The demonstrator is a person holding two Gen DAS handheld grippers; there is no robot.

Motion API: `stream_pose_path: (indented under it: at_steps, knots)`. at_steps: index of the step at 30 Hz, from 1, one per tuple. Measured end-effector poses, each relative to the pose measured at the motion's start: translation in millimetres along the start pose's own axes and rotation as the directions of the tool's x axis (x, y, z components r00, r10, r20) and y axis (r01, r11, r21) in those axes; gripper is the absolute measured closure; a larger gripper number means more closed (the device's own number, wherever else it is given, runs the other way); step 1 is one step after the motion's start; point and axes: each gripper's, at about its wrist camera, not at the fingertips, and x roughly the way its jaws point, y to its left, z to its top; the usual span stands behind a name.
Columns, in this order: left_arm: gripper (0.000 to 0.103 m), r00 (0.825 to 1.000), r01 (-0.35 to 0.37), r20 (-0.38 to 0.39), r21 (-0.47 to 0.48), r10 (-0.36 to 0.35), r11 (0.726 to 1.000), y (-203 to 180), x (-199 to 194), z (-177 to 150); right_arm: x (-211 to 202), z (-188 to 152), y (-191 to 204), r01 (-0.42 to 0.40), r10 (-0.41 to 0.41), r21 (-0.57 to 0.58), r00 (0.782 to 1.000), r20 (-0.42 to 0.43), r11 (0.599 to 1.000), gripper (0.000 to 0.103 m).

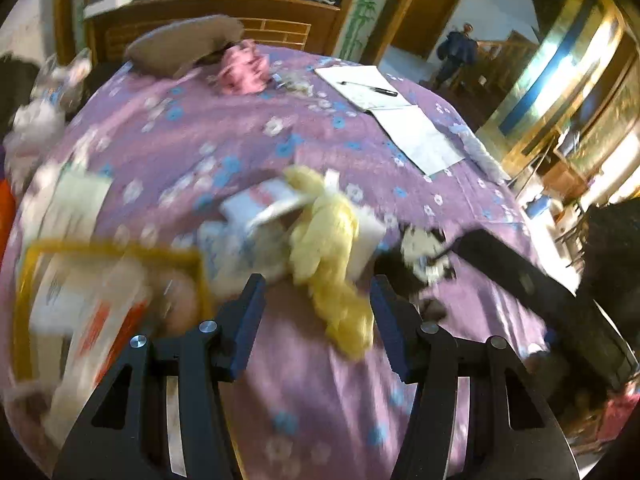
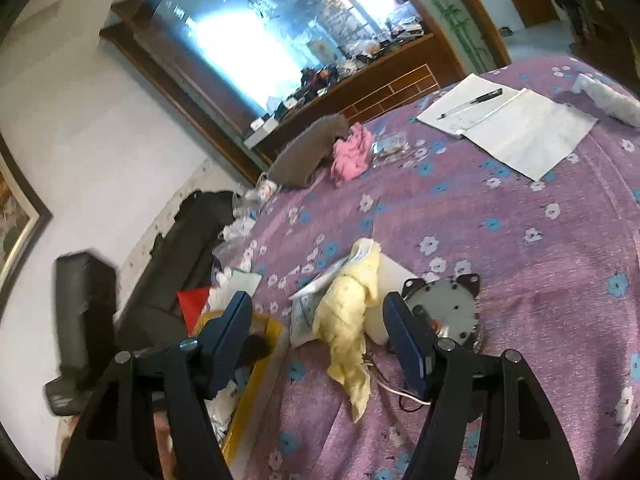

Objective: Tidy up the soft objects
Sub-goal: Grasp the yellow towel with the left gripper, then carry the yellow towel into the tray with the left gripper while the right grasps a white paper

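Hovering over the yellow cloth, both claws empty

Gaping wide, the left claw [image 1: 318,312] and the right claw [image 2: 318,328] grip nothing. Between their fingers lies a crumpled yellow cloth [image 2: 344,320] on the purple flowered bedspread [image 2: 500,240], atop white packets [image 2: 304,312]. A yellow-rimmed box [image 1: 112,252] sits just left. Farther off lie a pink cloth [image 2: 352,152] and open notebook [image 2: 520,128]

You face a bed [image 2: 500,240] with a rag [image 2: 344,320] lying near its front edge, resting partly on paper packets [image 2: 308,300]. A tray [image 2: 256,392] sits to the rag's left, a round metal disc [image 2: 448,308] to its right. Farther back lie a notebook [image 2: 516,128] with a pen [image 2: 474,102] on it, and a cushion [image 2: 308,152] just beside a crumpled cloth [image 2: 352,152].
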Motion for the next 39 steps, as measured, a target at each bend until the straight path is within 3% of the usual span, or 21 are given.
stream_pose_path:
  at_steps: [5, 8, 10, 12, 16, 20, 25, 28, 33, 39]
  knots:
    - [0.049, 0.988, -0.13, -0.068, 0.104, 0.137, 0.986, -15.8, 57.6, 22.0, -3.5, -0.7, -11.0, 0.0, -0.001, 0.051, 1.0, 0.016, 0.999, 0.035]
    - [0.05, 0.988, -0.126, -0.081, 0.101, 0.135, 0.987, -16.0, 73.5, 25.0, -6.9, 0.4, -12.1, 0.015, -0.017, 0.053, 1.0, 0.025, 0.998, 0.035]
    - [0.064, 0.987, -0.12, -0.095, 0.104, 0.13, 0.987, -17.0, 79.2, 22.8, -8.6, 0.9, -13.0, 0.027, -0.028, 0.053, 0.999, 0.035, 0.998, 0.035]
    - [0.066, 0.987, -0.127, -0.084, 0.092, 0.134, 0.988, -16.5, 76.2, 21.1, -9.9, 1.4, -15.1, 0.02, -0.022, 0.06, 0.999, 0.036, 0.998, 0.035]
    - [0.068, 0.999, -0.01, -0.042, -0.004, 0.01, 1.0, -5.5, 47.4, 15.6, -10.6, 2.0, -18.5, 0.013, -0.015, 0.063, 0.999, 0.041, 0.998, 0.035]
    - [0.068, 0.998, 0.068, 0.02, -0.045, -0.067, 0.997, 3.4, 7.6, -3.9, -7.1, 0.3, -17.4, 0.003, -0.004, 0.056, 1.0, 0.021, 0.998, 0.035]
    - [0.068, 0.979, 0.184, 0.117, -0.168, -0.165, 0.969, 33.6, -48.3, -43.3, 3.5, -3.9, -0.8, -0.037, 0.038, 0.01, 0.999, -0.031, 0.999, 0.035]
    - [0.068, 0.961, 0.249, 0.183, -0.237, -0.209, 0.939, 55.3, -80.4, -68.6, 20.2, -4.7, 14.4, -0.081, 0.082, 0.017, 0.99, -0.112, 0.997, 0.036]
    - [0.068, 0.936, 0.306, 0.262, -0.271, -0.236, 0.913, 78.9, -115.3, -91.8, 62.4, -2.7, 43.0, 0.019, -0.029, -0.051, 0.979, -0.204, 0.999, 0.036]
    - [0.068, 0.925, 0.316, 0.305, -0.28, -0.228, 0.907, 100.1, -134.6, -96.7, 127.7, -7.8, 56.6, 0.122, -0.142, -0.084, 0.941, -0.308, 0.989, 0.036]
